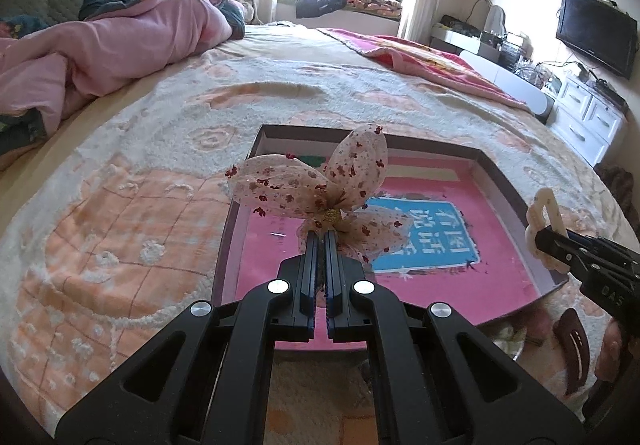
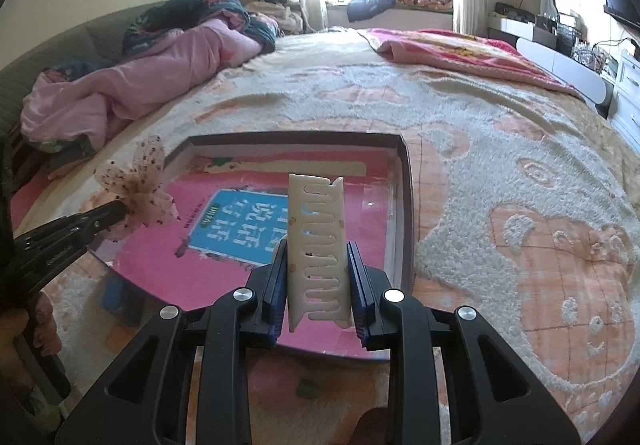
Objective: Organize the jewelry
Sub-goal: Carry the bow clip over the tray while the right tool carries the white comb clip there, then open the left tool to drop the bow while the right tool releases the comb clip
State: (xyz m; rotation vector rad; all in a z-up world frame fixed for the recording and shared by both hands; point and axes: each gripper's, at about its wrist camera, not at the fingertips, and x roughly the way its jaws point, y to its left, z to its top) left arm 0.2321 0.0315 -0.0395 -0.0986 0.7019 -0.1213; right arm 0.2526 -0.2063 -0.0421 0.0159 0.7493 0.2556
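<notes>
A: List all legible markings in both wrist views.

B: Item one: the blue label (image 1: 424, 237) on the pink floor of the shallow tray (image 1: 500, 169) carries large white Chinese characters. In the left wrist view they appear inverted, reading roughly "有图说话". In the right wrist view the cream hair clip (image 2: 320, 241) covers part of them.

A: Any smaller print on that label?

B: A green oval at its corner holds tiny characters (too small to read).

A: Markings on the tools?

B: The right gripper (image 1: 538, 241) body shows embossed letters, "BAS" visible, remainder cut off. The left gripper (image 2: 120, 211) body bears small embossed lettering, illegible.
</notes>
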